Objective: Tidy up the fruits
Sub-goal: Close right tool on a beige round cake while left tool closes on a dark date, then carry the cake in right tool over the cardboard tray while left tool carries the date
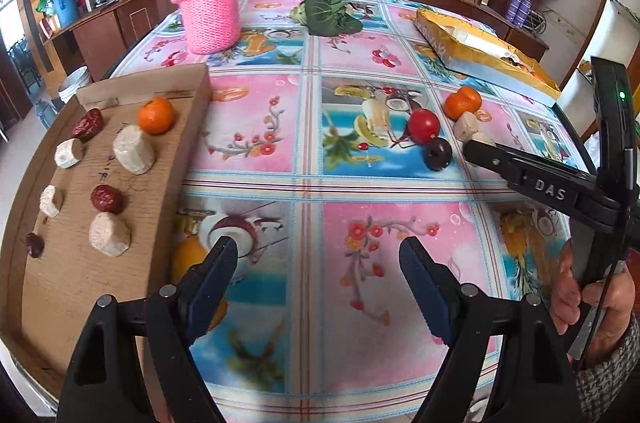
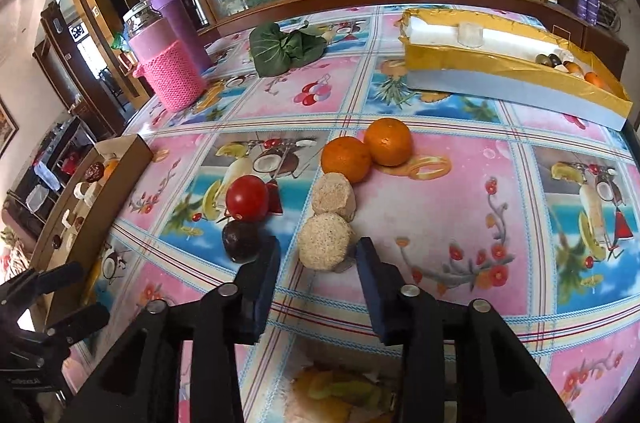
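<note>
A cardboard tray at the table's left holds one orange, several red dates and several pale banana pieces. Loose on the tablecloth lie two oranges, a red tomato, a dark plum and two banana pieces. My right gripper is open, its jaws standing on either side of the nearer banana piece without closing on it. My left gripper is open and empty above the tablecloth beside the tray.
A pink knit-sleeved jar stands at the back left, a purple bottle behind it. A green leafy vegetable lies at the back. A gold-lined box with small items sits at the back right. A cabinet runs behind the table.
</note>
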Demonstrator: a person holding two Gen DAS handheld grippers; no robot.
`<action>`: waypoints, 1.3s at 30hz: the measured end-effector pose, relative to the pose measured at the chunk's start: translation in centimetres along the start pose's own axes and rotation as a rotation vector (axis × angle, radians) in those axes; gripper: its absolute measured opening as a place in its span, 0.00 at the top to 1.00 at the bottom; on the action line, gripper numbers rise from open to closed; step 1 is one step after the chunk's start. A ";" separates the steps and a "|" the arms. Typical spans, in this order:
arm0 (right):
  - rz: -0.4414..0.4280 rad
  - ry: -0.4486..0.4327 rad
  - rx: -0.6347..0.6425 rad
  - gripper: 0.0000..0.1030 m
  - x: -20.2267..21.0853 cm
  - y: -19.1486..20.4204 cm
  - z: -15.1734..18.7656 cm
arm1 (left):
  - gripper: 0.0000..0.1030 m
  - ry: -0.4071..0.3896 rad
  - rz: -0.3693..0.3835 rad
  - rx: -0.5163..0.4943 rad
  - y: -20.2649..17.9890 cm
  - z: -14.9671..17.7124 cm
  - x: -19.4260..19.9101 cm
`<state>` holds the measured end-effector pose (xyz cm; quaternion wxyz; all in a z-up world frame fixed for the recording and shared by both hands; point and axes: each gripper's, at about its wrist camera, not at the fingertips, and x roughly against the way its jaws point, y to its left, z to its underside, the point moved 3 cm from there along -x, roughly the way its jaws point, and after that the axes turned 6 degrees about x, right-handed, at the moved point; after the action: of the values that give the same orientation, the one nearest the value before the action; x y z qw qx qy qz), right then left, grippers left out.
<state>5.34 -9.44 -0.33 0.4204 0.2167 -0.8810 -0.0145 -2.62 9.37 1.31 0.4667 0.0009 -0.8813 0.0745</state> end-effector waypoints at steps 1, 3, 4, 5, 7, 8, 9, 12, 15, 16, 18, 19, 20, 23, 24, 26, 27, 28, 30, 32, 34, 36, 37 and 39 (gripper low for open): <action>0.008 -0.001 0.001 0.52 -0.2 0.1 -0.1 | 0.20 0.003 0.002 -0.008 -0.4 -0.1 -0.2; 0.032 0.001 0.013 0.52 -0.7 0.3 -0.2 | 0.20 0.001 0.003 -0.026 -1.2 -0.4 -0.5; 0.038 0.002 0.016 0.53 -0.8 0.3 -0.3 | 0.20 -0.004 0.006 -0.035 -1.5 -0.7 -0.6; 0.042 0.002 0.019 0.64 -0.8 0.3 -0.4 | 0.20 -0.013 0.009 -0.044 -1.9 -1.0 -0.7; 0.045 0.006 0.006 0.67 -0.8 0.1 -0.4 | 0.20 -0.030 0.010 -0.066 -2.8 -1.8 -1.2; 0.041 0.005 -0.011 0.67 -0.6 -0.2 -0.3 | 0.20 -0.033 0.006 -0.074 -3.2 -2.2 -1.6; 0.049 0.001 -0.025 0.67 -0.4 -0.5 -0.3 | 0.20 -0.031 0.007 -0.076 -3.5 -2.5 -1.9; 0.083 -0.028 -0.051 0.67 0.7 -1.6 -0.3 | 0.20 -0.017 0.031 -0.083 -4.8 -3.4 -3.3; 0.073 -0.049 -0.091 0.67 1.3 -2.4 -0.4 | 0.20 -0.011 0.054 -0.108 -6.6 -4.2 -4.7; 0.072 -0.050 -0.101 0.67 1.4 -2.7 -0.4 | 0.20 -0.014 0.059 -0.120 -7.2 -4.4 -5.1; 0.069 -0.048 -0.111 0.67 1.4 -2.9 -0.4 | 0.21 -0.020 0.057 -0.151 -8.3 -4.6 -5.8; 0.069 -0.047 -0.113 0.67 1.4 -2.9 -0.4 | 0.26 -0.021 0.053 -0.168 -8.9 -4.7 -6.3; 0.068 -0.047 -0.113 0.67 1.3 -2.9 -0.4 | 0.31 -0.019 0.051 -0.182 -9.3 -4.7 -6.6; 0.067 -0.052 -0.108 0.66 1.3 -2.7 -0.5 | 0.63 0.004 0.052 -0.203 -9.9 -4.5 -7.6; 0.066 -0.054 -0.108 0.66 1.3 -2.7 -0.5 | 0.74 -0.008 0.060 -0.210 -10.0 -4.4 -7.4; 0.064 -0.053 -0.113 0.66 1.3 -2.8 -0.5 | 0.80 -0.011 0.090 -0.212 -10.1 -4.1 -7.0; 0.065 -0.053 -0.115 0.66 1.2 -2.9 -0.5 | 0.80 -0.022 0.075 -0.214 -10.1 -4.1 -6.7; 0.065 -0.053 -0.118 0.66 1.2 -2.9 -0.5 | 0.80 -0.031 0.073 -0.211 -9.9 -4.0 -6.3; 0.067 -0.056 -0.119 0.67 1.3 -2.9 -0.4 | 0.80 -0.036 0.095 -0.187 -9.1 -3.8 -5.2; 0.070 -0.059 -0.118 0.67 1.3 -2.9 -0.4 | 0.80 -0.049 0.111 -0.157 -8.0 -3.7 -3.9; 0.074 -0.060 -0.118 0.67 1.3 -2.9 -0.4 | 0.80 -0.064 0.123 -0.118 -6.2 -3.6 -2.1; 0.083 -0.061 -0.114 0.67 1.3 -2.9 -0.3 | 0.79 -0.078 0.129 -0.071 -4.1 -3.6 -0.6; 0.090 -0.062 -0.111 0.67 1.3 -2.8 -0.2 | 0.79 -0.088 0.127 -0.041 -2.6 -3.6 0.4; 0.109 -0.073 -0.100 0.67 1.5 -2.6 -0.1 | 0.79 -0.109 0.115 0.016 0.2 -3.5 1.9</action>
<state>5.55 -12.38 0.31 0.3984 0.1465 -0.9044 -0.0435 -0.85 10.19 4.74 0.4132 -0.0420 -0.9033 0.1079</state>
